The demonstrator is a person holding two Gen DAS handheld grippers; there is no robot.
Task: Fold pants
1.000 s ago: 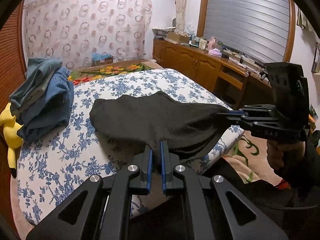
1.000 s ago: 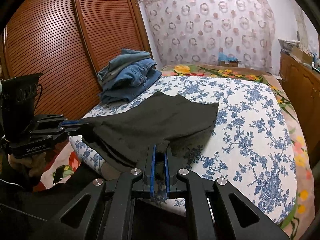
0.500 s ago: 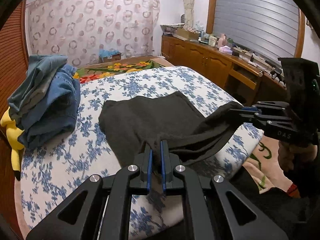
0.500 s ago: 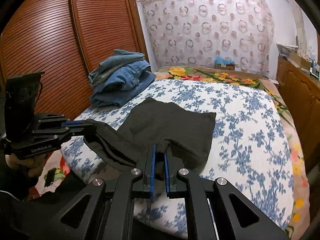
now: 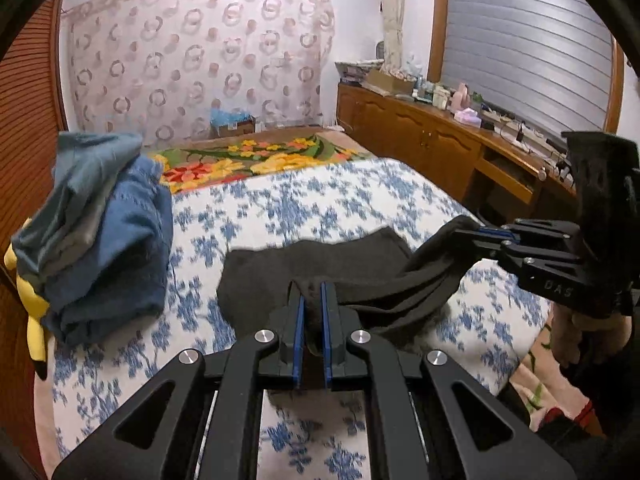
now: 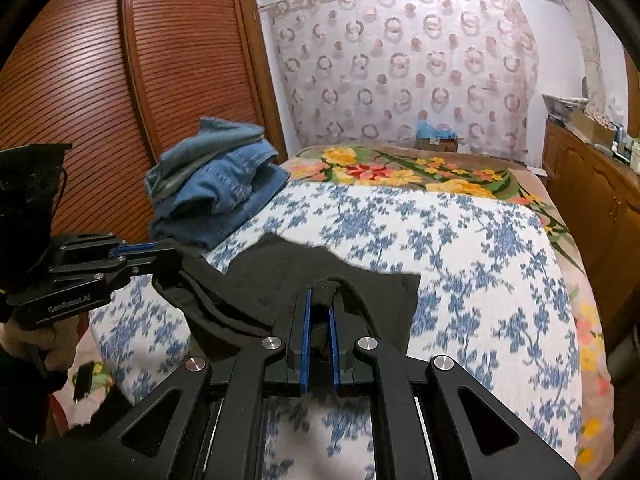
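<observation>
Black pants [image 5: 320,264] lie partly on the blue-flowered bed [image 5: 304,204], their near edge lifted off it. My left gripper [image 5: 312,292] is shut on one corner of that edge. My right gripper [image 6: 319,300] is shut on the other corner; it also shows at the right of the left wrist view [image 5: 476,232]. The left gripper shows at the left of the right wrist view [image 6: 168,250]. The pants [image 6: 320,276] sag in folds between the two grippers. Their far part rests flat on the bed [image 6: 460,240].
A pile of blue jeans [image 5: 104,236] sits on the bed's left side, also in the right wrist view [image 6: 216,188]. A yellow toy [image 5: 30,320] lies beside it. A wooden sideboard [image 5: 440,148] stands right of the bed, louvred wardrobe doors [image 6: 120,100] left.
Both grippers have risen and moved forward over the bed with the pants' near edge. The pants' flat part looks shorter and the cloth between the grippers sags more.
</observation>
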